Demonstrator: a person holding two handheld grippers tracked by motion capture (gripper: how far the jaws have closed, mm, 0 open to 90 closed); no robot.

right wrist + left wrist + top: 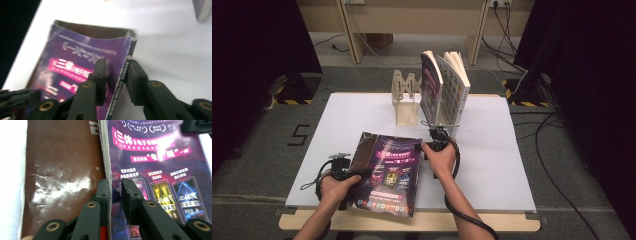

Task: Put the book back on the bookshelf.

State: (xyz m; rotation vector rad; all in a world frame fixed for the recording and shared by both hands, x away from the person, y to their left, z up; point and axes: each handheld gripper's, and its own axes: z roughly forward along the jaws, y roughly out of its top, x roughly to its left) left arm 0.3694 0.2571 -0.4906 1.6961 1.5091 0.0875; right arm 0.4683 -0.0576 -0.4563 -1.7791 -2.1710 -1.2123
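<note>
Two upright books in a wooden rack, white tabletop, grey carpet, floor cables

White table: a purple magazine lies near the front edge, its cover raised slightly. The left gripper holds its left edge; the right gripper grips its upper right corner. Behind, a wooden rack holds two upright books, leaning apart at the top.
</note>
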